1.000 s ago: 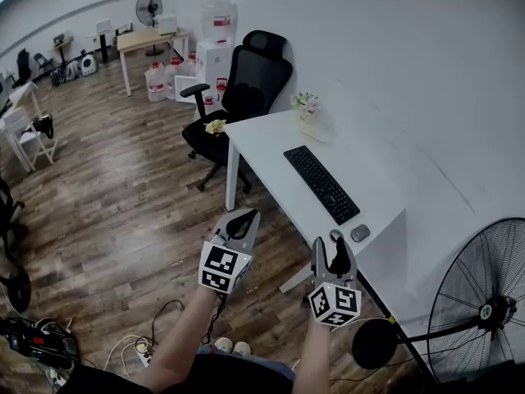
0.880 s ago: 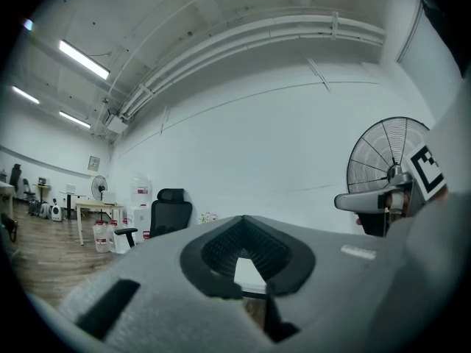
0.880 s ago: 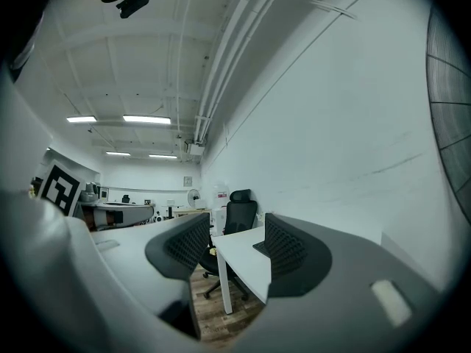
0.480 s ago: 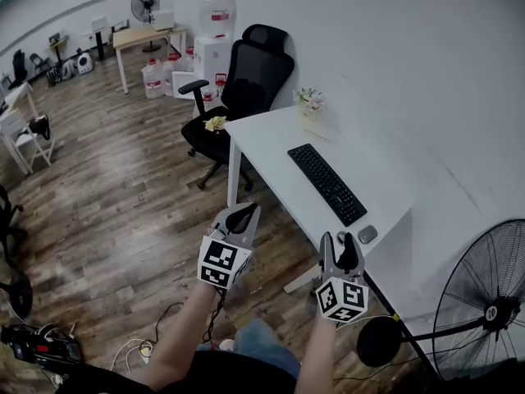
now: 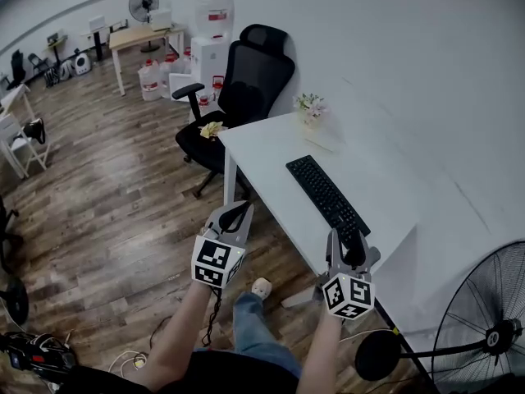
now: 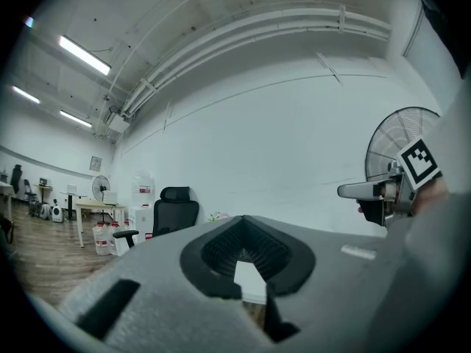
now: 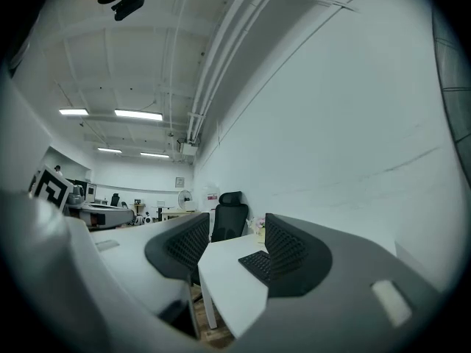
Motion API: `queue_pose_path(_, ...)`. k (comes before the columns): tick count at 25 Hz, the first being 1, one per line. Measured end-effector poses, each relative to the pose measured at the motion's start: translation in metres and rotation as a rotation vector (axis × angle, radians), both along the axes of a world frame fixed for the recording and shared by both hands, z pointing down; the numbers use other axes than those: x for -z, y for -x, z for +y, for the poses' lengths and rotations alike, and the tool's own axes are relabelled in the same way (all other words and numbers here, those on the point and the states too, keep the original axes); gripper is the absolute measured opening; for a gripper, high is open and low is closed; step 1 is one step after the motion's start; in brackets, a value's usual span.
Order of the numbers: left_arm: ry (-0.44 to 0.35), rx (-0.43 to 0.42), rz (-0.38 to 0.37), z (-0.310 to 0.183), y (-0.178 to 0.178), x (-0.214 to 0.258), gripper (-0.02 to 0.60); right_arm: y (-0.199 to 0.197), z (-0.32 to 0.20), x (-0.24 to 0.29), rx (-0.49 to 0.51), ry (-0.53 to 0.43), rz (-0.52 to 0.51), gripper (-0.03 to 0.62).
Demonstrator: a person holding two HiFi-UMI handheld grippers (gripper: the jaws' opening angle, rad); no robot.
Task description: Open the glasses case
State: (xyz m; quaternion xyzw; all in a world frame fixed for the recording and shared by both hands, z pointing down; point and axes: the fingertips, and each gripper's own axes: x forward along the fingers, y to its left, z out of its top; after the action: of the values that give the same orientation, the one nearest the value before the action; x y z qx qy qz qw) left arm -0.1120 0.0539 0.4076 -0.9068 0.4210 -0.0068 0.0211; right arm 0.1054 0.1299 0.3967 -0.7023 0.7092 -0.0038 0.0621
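No glasses case shows in any view. A white desk point(image 5: 271, 150) carries a black keyboard point(image 5: 328, 195) and a small flower pot point(image 5: 310, 107). My left gripper point(image 5: 235, 214) hangs over the wooden floor, short of the desk's near corner; its jaws meet at the tips and hold nothing. In the left gripper view the left gripper point(image 6: 245, 222) frames only a sliver of desk. My right gripper point(image 5: 351, 251) hovers at the desk's near end, by the keyboard's near end, open and empty. The right gripper view looks along the desk point(image 7: 224, 271) between the right gripper's point(image 7: 237, 235) parted pads.
A black office chair point(image 5: 246, 89) stands at the desk's far end. A large floor fan point(image 5: 484, 327) is at the lower right. The person's leg and shoe point(image 5: 261, 287) are below the grippers. Cables and a power strip point(image 5: 37, 351) lie at the lower left.
The person has stepped forward toward the desk. The right gripper has moved right and onward to the keyboard's near end, now covering the mouse. The left gripper has barely shifted.
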Motion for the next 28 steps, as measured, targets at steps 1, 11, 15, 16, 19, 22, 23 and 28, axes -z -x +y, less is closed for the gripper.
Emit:
queue_pose_path(1,-0.002,0.004,-0.005,-0.014,-0.004,-0.003,0.008,-0.007,-0.016,0.0,0.0,-0.006,0.003,0.23)
queue_pose_path(11,0.009,0.064,-0.043,-0.198,-0.055,-0.004,0.008,-0.082,-0.213,0.008,0.014,0.012,0.011,0.23)
queue_pose_path(15,-0.002,0.064,-0.054,-0.262,-0.088,0.004,0.008,-0.111,-0.281,0.004,0.023,0.035,-0.002,0.23)
queue_pose_path(16,-0.003,0.065,-0.054,-0.273,-0.094,0.006,0.008,-0.116,-0.294,0.004,0.024,0.039,-0.004,0.23)
queue_pose_path(19,0.0,0.06,-0.059,-0.3,-0.109,0.005,0.008,-0.128,-0.324,-0.002,0.026,0.055,-0.011,0.229)
queue_pose_path(22,0.009,0.054,-0.058,-0.32,-0.118,0.002,0.008,-0.135,-0.346,-0.009,0.028,0.075,-0.009,0.229)
queue_pose_path(23,0.011,0.054,-0.058,-0.327,-0.12,0.001,0.008,-0.137,-0.352,-0.011,0.028,0.08,-0.01,0.229)
queue_pose_path(28,0.014,0.033,-0.053,-0.36,-0.133,0.002,0.008,-0.146,-0.374,-0.014,0.009,0.092,-0.012,0.23)
